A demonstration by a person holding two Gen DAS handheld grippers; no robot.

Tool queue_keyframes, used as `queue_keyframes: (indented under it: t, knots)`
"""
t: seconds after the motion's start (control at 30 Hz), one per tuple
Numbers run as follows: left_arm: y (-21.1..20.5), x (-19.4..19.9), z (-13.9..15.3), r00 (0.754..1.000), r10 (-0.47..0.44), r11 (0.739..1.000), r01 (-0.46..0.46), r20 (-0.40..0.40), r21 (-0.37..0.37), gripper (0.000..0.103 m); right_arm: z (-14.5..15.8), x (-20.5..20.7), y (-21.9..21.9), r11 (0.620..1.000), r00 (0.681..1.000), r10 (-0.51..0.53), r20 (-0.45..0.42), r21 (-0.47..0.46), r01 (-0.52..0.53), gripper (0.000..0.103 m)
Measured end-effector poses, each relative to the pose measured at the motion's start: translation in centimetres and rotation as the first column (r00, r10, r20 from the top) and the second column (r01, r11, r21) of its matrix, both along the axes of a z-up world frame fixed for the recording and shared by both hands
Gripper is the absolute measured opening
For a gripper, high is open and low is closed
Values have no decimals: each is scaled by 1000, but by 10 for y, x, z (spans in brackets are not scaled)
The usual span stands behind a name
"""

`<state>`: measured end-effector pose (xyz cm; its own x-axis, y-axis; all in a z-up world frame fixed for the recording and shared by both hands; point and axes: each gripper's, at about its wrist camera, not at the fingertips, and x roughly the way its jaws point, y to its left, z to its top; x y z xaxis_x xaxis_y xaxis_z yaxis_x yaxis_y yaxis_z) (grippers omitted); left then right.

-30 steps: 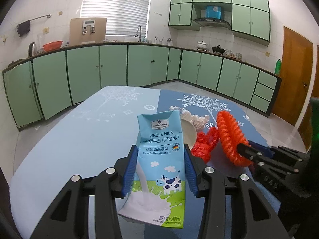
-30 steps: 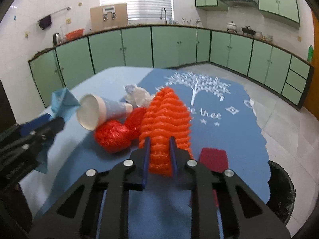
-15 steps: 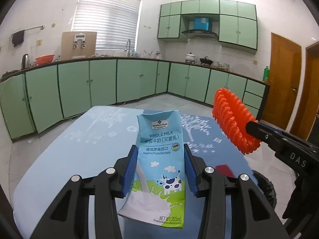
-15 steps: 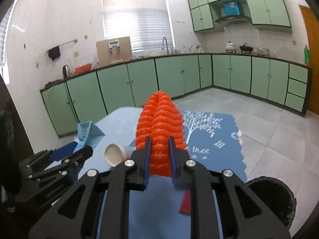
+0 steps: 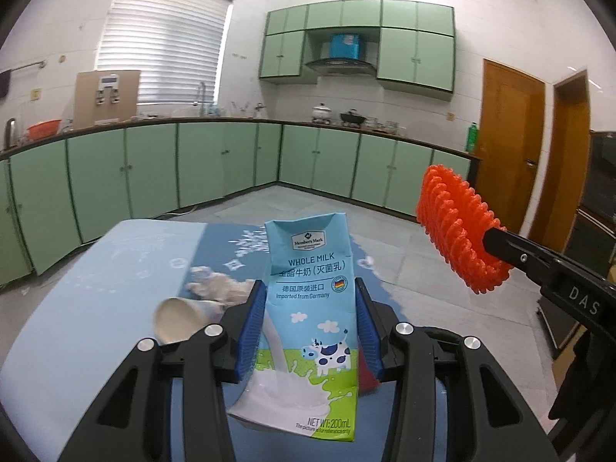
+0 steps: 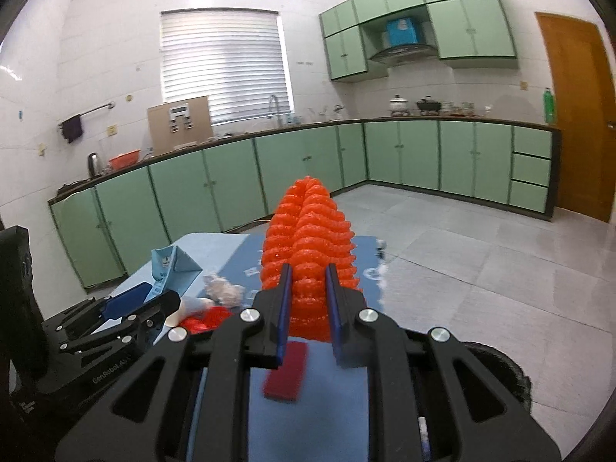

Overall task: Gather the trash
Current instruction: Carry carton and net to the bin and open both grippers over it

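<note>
Your left gripper (image 5: 308, 331) is clamped on a blue milk carton (image 5: 308, 308), upright between its blue pads and lifted above the table (image 5: 77, 308). Your right gripper (image 6: 308, 308) pinches an orange foam net (image 6: 308, 246), which stands up out of its fingers, also off the surface. Below you the table wears a blue cloth, pale on one side and darker with a white tree print on the other. On it lie a paper cup (image 5: 179, 317) tipped on its side, a crumpled tissue (image 5: 219, 287) just beside it, a crumpled red bag (image 6: 204, 317) and a flat dark red pad (image 6: 287, 369). A black bin (image 6: 496, 369) sits on the floor near the table's edge (only its rim shows). Around you runs a kitchen of green cabinets (image 6: 231, 184), a blinded window (image 6: 225, 63), grey floor tiles and a wooden door (image 6: 577, 115).
</note>
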<state>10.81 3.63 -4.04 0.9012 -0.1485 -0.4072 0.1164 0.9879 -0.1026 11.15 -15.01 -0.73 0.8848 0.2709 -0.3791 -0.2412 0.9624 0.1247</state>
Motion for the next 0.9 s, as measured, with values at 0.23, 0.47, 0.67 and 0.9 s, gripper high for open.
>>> queue_keyframes:
  t: [0.23, 0.47, 0.67, 0.9]
  knots:
    - [-47, 16, -2, 995, -96, 995, 96, -2, -3, 45, -9, -5, -49, 995, 995, -96, -7, -15, 96, 16]
    - [-105, 29, -9, 981, -195, 981, 195, -6, -3, 45, -26, -6, -99, 982, 982, -188, -31, -27, 187, 16]
    - [-154, 48, -19, 966, -257, 966, 257, -14, -9, 45, -46, -3, -137, 967, 965, -253, -67, -35, 251, 16]
    - [-200, 79, -42, 951, -303, 953, 302, -68, -17, 45, -80, 15, -172, 952, 942, -307, -133, -47, 303, 16]
